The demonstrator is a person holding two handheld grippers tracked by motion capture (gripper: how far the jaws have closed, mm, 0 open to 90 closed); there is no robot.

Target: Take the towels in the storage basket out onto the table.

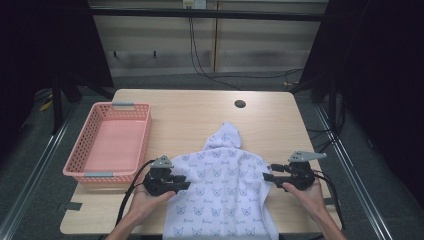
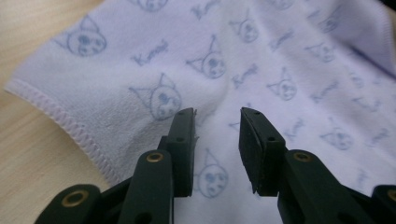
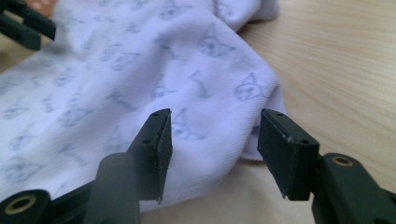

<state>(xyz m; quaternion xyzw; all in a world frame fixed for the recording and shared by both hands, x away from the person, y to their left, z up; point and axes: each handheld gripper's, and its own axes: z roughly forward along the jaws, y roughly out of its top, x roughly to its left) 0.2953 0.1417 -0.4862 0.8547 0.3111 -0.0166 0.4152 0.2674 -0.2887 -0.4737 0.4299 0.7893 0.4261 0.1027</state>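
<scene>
The left gripper [image 1: 183,185] is at the left side of a white towel [image 1: 220,190]. Its two black jaws are apart, with a gap between them. They hang just over the cloth and pinch nothing. A stitched edge of the towel runs just to the left of these jaws in the left gripper view.

The right gripper [image 1: 268,176] is at the right side of the towel. Its jaws are spread wider than the left ones. The rounded edge of the towel lies between and under them, but the pads do not squeeze it. So both grippers have let go.

The towel lies on the wooden table [image 1: 190,110], between the two grippers, and it hangs over the near edge. It has small pale blue cat-like faces all over it. There is a curly blue word next to each face, but it is too faint to read.

A pink basket [image 1: 85,150] sits on the table beyond the left gripper, apart from the towel.
</scene>
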